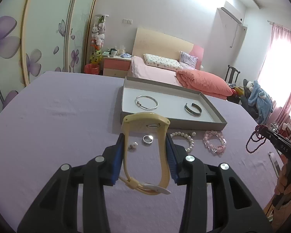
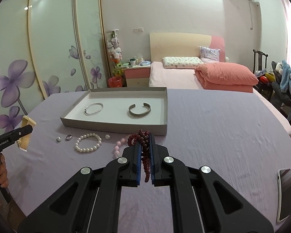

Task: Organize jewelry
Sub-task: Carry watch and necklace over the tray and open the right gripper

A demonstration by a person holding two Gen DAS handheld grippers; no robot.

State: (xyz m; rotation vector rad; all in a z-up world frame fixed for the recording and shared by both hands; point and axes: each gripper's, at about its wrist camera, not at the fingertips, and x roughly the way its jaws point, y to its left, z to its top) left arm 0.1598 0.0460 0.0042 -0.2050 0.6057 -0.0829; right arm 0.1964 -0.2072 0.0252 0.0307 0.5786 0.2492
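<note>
A lilac cloth, faintly wrinkled, covers the bench (image 2: 213, 120), with broad bare cloth to the right. At its far middle lies a shallow grey cardboard tray (image 2: 114, 125), low-walled, holding a thin silver bangle (image 2: 94, 108) and an open grey cuff (image 2: 139, 109). Near the tray's front wall lie a pearl bracelet (image 2: 88, 142), pink beads (image 1: 215, 140) and a ring (image 1: 147, 138). The left gripper (image 1: 145, 145) grasps a looped cream watch strap (image 1: 143, 153); the right gripper (image 2: 145, 151) has its fingers clenched on dark red beads (image 2: 143, 147).
</note>
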